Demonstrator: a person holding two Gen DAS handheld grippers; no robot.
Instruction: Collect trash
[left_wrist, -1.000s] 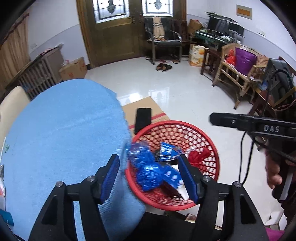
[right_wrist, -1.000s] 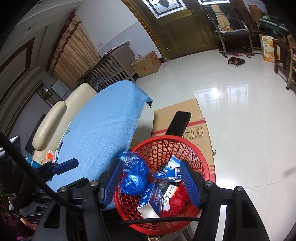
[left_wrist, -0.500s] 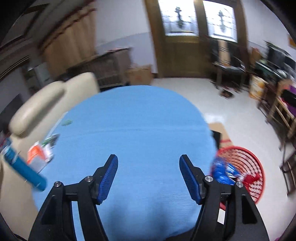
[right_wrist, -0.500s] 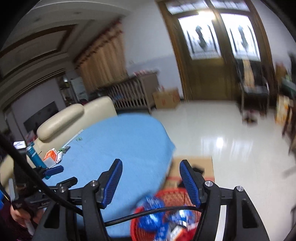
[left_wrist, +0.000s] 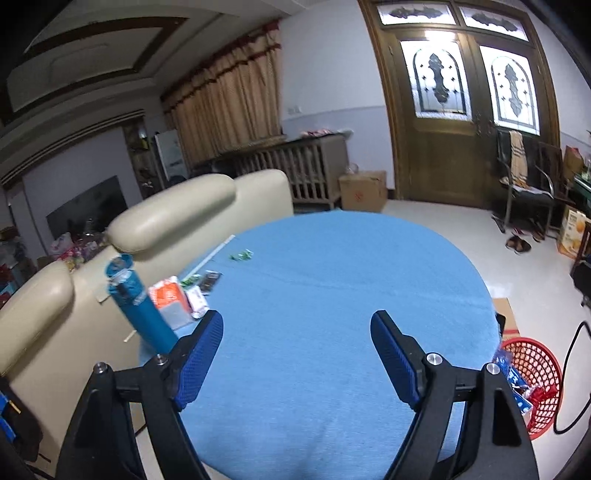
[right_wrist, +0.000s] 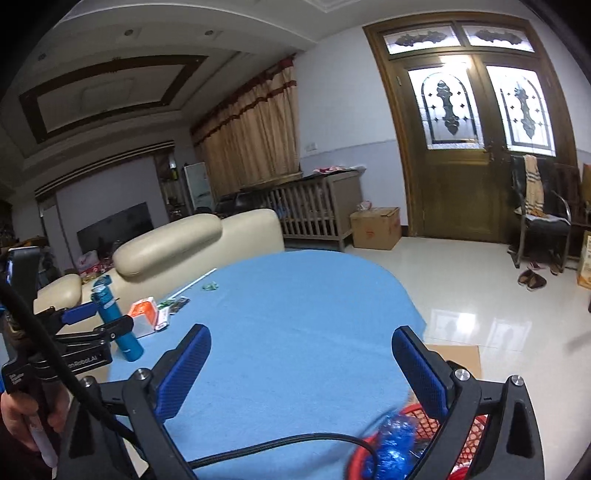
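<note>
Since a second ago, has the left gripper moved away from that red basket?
Yes. The left gripper has swung up and leftward: the red basket, earlier between its fingers, now sits at the right edge. Its jaws have just been opening, nothing between them.

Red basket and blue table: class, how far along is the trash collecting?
Done: blue bags already lie in the red basket. In hand: nothing; the left gripper and right gripper are both open and empty. Left: wrappers by the teal bottle at the table's far edge.
</note>
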